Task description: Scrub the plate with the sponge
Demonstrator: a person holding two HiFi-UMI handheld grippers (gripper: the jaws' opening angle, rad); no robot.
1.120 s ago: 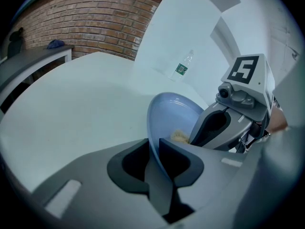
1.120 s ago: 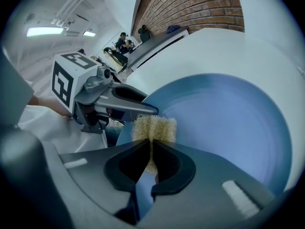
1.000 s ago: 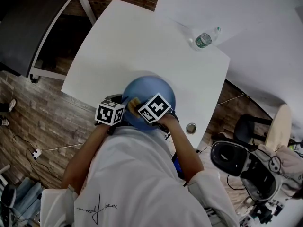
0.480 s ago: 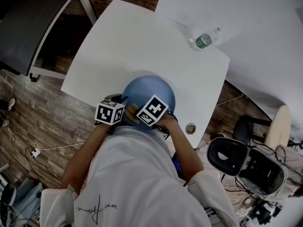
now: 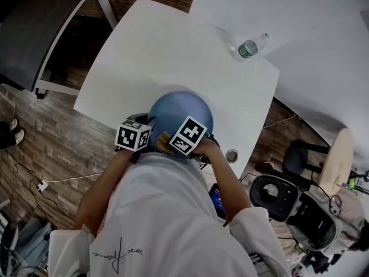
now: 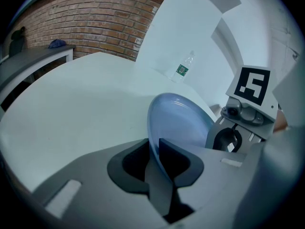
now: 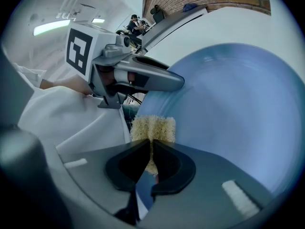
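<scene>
My right claw was clenched on the sponge, which looked soft, held against the blue plate filling the frame's right. My left claw gripped its rim. The plate seemed stiff and probably slippery, so the edge seemed the best hold.
</scene>
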